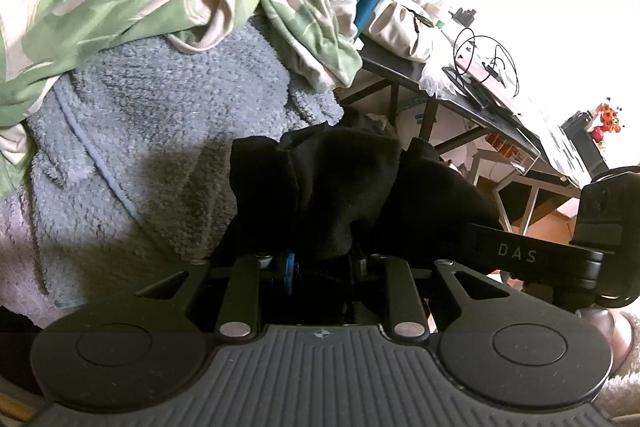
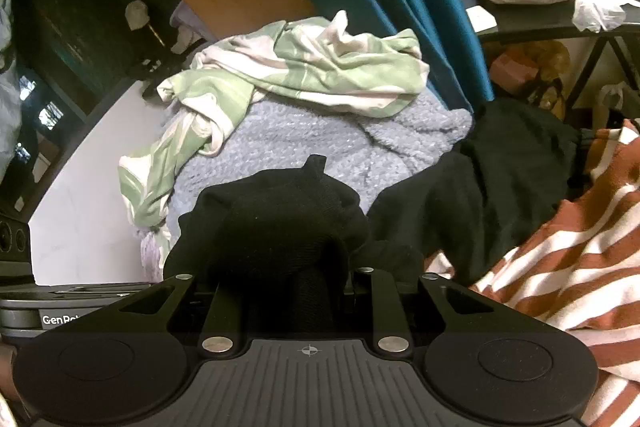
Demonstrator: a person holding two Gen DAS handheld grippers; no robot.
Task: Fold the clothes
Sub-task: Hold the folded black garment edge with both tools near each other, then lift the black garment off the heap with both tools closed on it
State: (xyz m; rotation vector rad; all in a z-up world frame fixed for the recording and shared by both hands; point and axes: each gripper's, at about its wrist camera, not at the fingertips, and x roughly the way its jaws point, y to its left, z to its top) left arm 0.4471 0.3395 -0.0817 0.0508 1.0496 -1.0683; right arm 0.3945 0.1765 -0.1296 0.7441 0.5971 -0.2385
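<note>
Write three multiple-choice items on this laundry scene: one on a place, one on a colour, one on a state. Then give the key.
1. Where does the green and white garment lie?
A. on top of the blue fleece
B. under the desk
C. on the striped fabric

2. What colours is the striped fabric?
A. blue and yellow
B. rust and white
C. plain grey

3. What is the right gripper doing?
A. open, empty
B. shut on black cloth
C. holding a hanger

Key: 1 A, draped over the fleece; 2 B, the stripes show; 3 B, cloth bunches at its fingers.
</note>
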